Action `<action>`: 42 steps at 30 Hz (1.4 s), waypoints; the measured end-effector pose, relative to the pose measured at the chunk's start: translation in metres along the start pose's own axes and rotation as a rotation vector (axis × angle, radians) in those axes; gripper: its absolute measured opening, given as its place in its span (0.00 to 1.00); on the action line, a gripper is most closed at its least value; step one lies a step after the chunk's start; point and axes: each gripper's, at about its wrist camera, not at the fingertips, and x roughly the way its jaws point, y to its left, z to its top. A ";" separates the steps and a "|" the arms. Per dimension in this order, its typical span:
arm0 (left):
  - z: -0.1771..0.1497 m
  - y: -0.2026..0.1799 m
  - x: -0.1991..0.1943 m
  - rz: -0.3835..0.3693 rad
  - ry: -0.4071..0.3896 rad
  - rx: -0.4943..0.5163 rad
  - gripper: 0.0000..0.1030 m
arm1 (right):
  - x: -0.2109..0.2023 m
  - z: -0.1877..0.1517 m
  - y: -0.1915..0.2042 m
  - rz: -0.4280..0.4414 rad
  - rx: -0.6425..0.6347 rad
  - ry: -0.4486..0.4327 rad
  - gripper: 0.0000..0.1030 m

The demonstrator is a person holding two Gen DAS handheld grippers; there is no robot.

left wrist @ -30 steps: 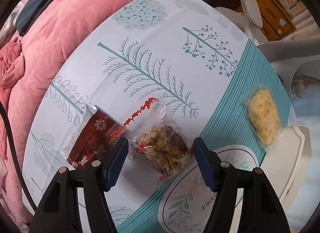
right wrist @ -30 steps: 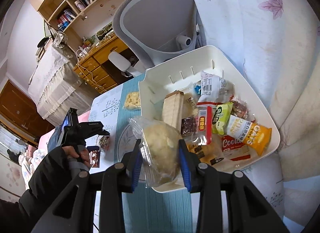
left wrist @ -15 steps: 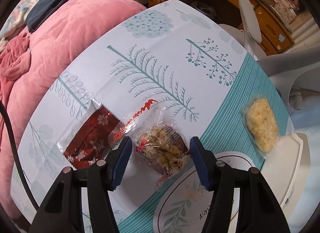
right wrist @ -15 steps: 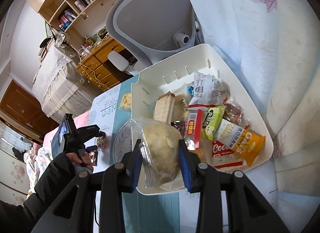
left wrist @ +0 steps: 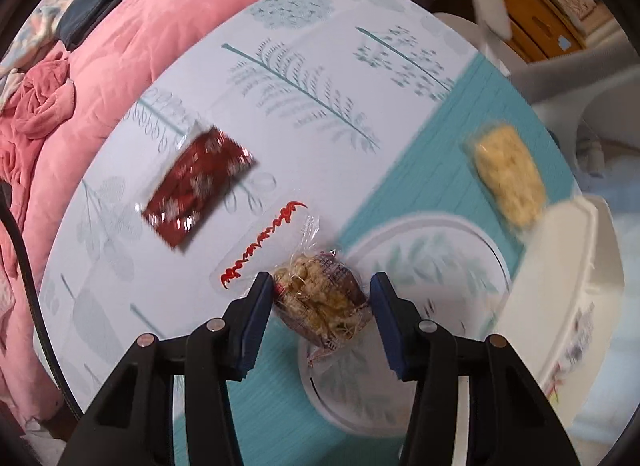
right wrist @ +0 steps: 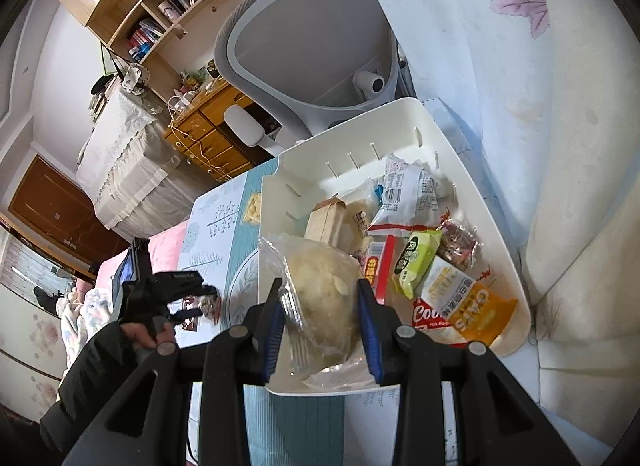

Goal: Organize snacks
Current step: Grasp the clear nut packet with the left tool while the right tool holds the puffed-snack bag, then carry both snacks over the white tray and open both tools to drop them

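Two views are examined in turn.

Left wrist view: the left gripper [left wrist: 318, 320] points straight down over the surface [left wrist: 280, 77]. A clear-wrapped nut snack [left wrist: 320, 302] sits between its fingers; the left pad touches the wrapper, while a gap shows at the right pad, so the grasp is judged not yet closed. The jaws have just been closing on it. A red packet [left wrist: 196, 185] lies well apart to the upper left, and a yellow snack [left wrist: 508, 173] lies beside the bin [left wrist: 568, 266], both presumably awaiting collection. Against the earlier frame, the nut snack sits farther from the red packet and partly over the round mat [left wrist: 440, 258], and the picture is blurred.

Right wrist view: the right gripper [right wrist: 322, 320] is clenched on a pale bun [right wrist: 320, 302] in clear wrap, held above the bin's near rim [right wrist: 320, 388], evidently for depositing among the snacks already inside. Against the earlier frame, the bun is gripped as before, and the bin appears nearer and more directly beneath.
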 end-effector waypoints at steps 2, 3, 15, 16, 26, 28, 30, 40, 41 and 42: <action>-0.011 -0.004 -0.010 -0.008 0.008 0.027 0.47 | 0.000 0.002 -0.004 0.003 0.000 0.000 0.33; -0.014 -0.007 -0.014 -0.010 0.011 0.041 0.47 | 0.001 0.002 -0.007 0.006 0.001 0.001 0.33; -0.058 -0.045 -0.076 -0.060 0.001 0.163 0.47 | 0.011 0.004 -0.037 -0.010 0.037 0.021 0.33; -0.060 -0.047 -0.082 -0.065 -0.001 0.170 0.47 | 0.011 0.004 -0.038 -0.011 0.038 0.023 0.33; -0.091 -0.072 -0.125 -0.158 -0.017 0.286 0.47 | 0.014 0.004 -0.048 -0.011 0.061 0.036 0.35; -0.097 -0.079 -0.131 -0.172 -0.023 0.320 0.47 | 0.015 0.003 -0.049 -0.007 0.068 0.037 0.35; -0.105 -0.086 -0.134 -0.191 -0.026 0.359 0.47 | 0.016 0.003 -0.051 0.000 0.076 0.039 0.35; -0.138 -0.120 -0.142 -0.362 -0.019 0.534 0.49 | 0.009 0.000 -0.054 0.003 0.115 0.018 0.57; -0.140 -0.123 -0.144 -0.385 -0.020 0.548 0.49 | 0.007 0.000 -0.054 0.000 0.119 0.015 0.57; -0.141 -0.124 -0.145 -0.401 -0.024 0.557 0.49 | 0.006 -0.002 -0.053 -0.004 0.124 0.012 0.58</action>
